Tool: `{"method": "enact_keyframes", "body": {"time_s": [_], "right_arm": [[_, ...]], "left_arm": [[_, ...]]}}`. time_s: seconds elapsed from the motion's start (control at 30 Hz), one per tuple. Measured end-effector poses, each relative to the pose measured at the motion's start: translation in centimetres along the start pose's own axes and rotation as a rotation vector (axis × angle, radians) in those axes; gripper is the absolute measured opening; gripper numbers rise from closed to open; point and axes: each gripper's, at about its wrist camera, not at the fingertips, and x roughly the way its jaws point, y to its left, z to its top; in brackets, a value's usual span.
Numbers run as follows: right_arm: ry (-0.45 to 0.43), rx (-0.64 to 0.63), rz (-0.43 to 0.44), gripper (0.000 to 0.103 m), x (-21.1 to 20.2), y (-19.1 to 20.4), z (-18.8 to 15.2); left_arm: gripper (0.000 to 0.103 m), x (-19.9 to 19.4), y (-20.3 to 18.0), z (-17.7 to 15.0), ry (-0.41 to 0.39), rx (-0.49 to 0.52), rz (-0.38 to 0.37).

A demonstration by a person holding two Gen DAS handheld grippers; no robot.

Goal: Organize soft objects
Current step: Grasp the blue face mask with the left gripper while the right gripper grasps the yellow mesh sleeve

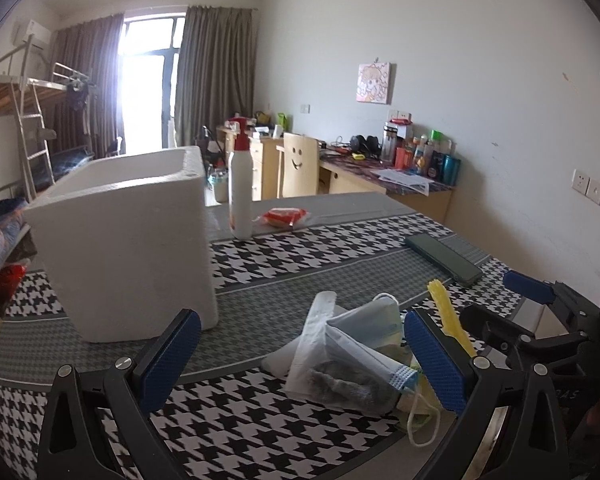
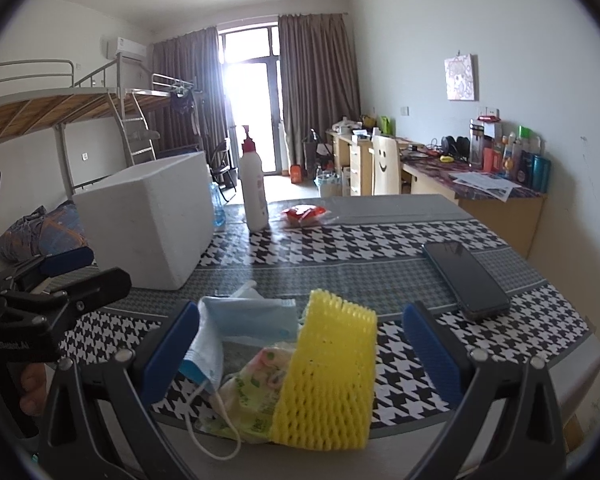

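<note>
A pile of soft things lies at the near edge of the table: a blue face mask, a clear bag with grey cloth, a yellow foam net and a printed green-pink packet. My left gripper is open, its fingers either side of the bag and mask. My right gripper is open around the yellow net and packet, touching neither. The white foam box stands open-topped at the left.
A white bottle with a red pump and a red packet sit behind the box. A dark phone lies at the right. The houndstooth tablecloth covers the table. A desk and a bunk bed stand beyond.
</note>
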Motion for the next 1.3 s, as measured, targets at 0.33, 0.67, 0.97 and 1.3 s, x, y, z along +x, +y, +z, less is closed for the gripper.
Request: {"method": "enact_keyframes", "body": {"time_s": [0.33, 0.67, 0.97, 1.3], "right_arm": [[0.046, 0.026, -0.017, 0.103, 1.1, -1.0, -0.6], [0.074, 0.050, -0.032, 0.103, 1.6, -2.1, -1.0], [0.112, 0.089, -0.038, 0.102, 2.5, -3.5, -1.4], [0.184, 0.111, 0.011, 0.076, 3.7, -4.2, -2.3]], "left_arm": [[0.101, 3.1, -0.7, -0.2, 0.114, -0.010, -0.057], [0.080, 6.2, -1.7, -0.8, 0.229, -0.030, -0.114], [0.054, 8.3, -2.2, -1.5, 0.324, -0.056, -0.126], [0.031, 8.6, -2.5, -1.7, 0.345, -0.055, -0.144]]}}
